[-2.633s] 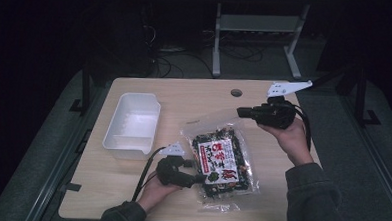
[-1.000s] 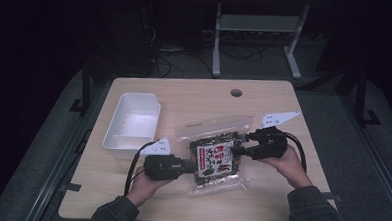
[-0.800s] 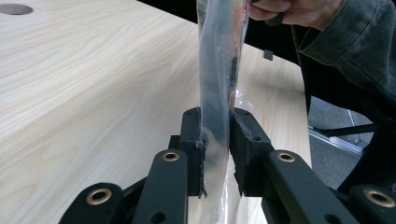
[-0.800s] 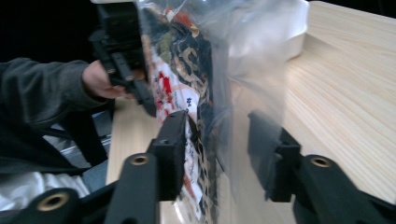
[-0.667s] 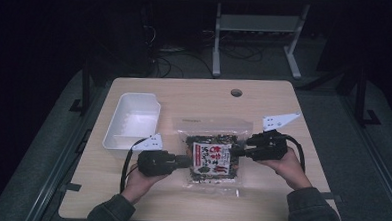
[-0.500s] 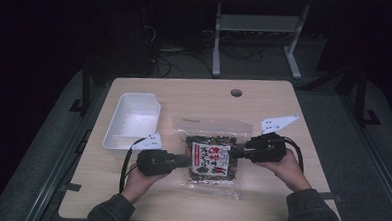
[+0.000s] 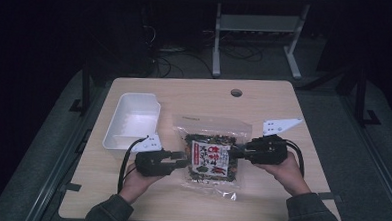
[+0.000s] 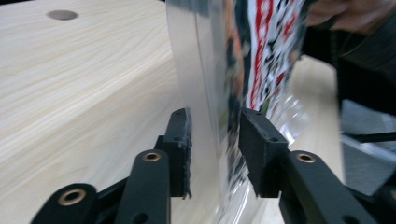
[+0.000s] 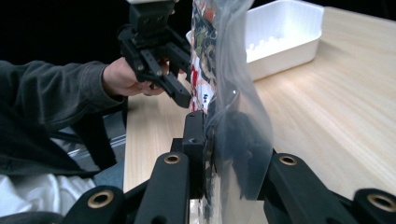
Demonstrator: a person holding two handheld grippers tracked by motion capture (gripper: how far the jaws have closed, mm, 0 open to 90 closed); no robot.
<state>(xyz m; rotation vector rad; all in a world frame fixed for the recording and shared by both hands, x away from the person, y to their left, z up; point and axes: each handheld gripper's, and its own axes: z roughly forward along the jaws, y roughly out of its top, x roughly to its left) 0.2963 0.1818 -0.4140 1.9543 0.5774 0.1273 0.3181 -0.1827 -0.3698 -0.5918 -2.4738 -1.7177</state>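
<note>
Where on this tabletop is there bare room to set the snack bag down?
Free: the far strip around the cable hole, and the near edge of the table between the sleeves. Crowded: the middle, with the white tray, snack bag and both grippers.

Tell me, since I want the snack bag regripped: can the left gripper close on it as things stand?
Probably yes: the left gripper has just opened, with the snack bag edge between its pads, untouched, while the right gripper holds the bag.

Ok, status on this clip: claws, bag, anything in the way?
Right claw shut on the snack bag. Left claw just opened, straddling the bag's other edge, pads off it. White bin well aside, nothing in the way.
</note>
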